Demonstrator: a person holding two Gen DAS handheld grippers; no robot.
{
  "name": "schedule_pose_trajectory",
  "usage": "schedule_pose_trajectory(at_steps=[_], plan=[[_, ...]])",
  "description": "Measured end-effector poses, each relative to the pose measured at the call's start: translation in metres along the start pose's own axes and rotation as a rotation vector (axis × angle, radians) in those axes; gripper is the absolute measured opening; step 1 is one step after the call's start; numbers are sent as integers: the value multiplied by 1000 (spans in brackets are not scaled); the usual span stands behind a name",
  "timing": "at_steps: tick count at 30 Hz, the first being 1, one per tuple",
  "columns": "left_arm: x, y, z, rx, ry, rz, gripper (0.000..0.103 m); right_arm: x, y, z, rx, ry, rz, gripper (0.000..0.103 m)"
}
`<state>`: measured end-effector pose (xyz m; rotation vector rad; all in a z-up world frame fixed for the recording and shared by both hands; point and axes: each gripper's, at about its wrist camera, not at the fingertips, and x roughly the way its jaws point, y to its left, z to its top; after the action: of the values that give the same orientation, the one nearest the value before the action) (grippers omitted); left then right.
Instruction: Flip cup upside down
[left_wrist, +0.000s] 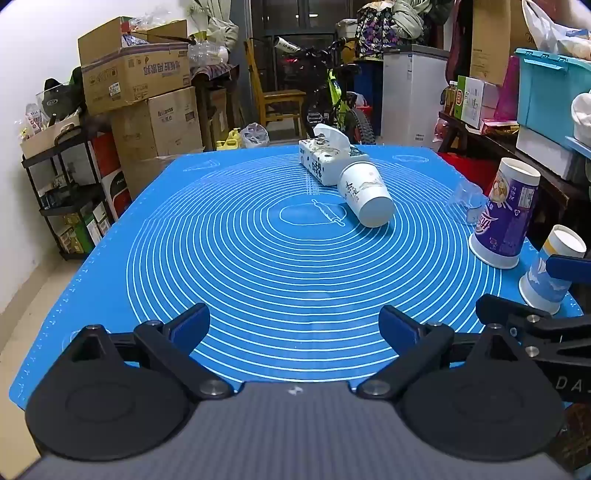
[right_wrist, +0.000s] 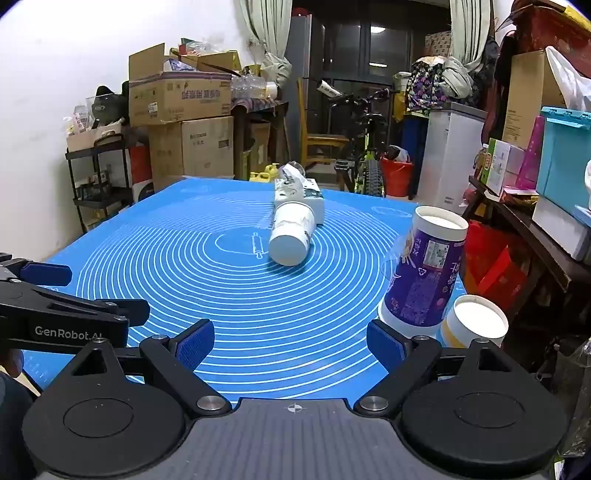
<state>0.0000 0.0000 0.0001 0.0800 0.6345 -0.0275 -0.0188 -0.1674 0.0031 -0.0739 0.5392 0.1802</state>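
Observation:
A white paper cup (left_wrist: 365, 195) (right_wrist: 291, 236) lies on its side on the blue mat (left_wrist: 258, 266) (right_wrist: 207, 266), its base toward me, its mouth against a tissue pack (left_wrist: 328, 158) (right_wrist: 301, 195). A purple cup (left_wrist: 506, 214) (right_wrist: 424, 273) stands upside down at the mat's right edge. A smaller blue-and-yellow cup (left_wrist: 554, 269) (right_wrist: 476, 321) stands upside down just nearer. My left gripper (left_wrist: 293, 328) is open and empty at the near edge. My right gripper (right_wrist: 291, 341) is open and empty, beside the two upside-down cups.
A clear plastic cup (left_wrist: 467, 201) sits behind the purple cup. The right gripper's fingers (left_wrist: 569, 266) show in the left wrist view, the left gripper's fingers (right_wrist: 46, 273) in the right wrist view. Cardboard boxes, a shelf, a bicycle and a cluttered side table surround the mat.

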Motion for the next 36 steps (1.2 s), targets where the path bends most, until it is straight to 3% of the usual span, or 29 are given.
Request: schedule_pose_trajectory(at_steps=[36], plan=[[2,0,0,-3,7,2,97,-1,1,-2,-2,14,-6,91]])
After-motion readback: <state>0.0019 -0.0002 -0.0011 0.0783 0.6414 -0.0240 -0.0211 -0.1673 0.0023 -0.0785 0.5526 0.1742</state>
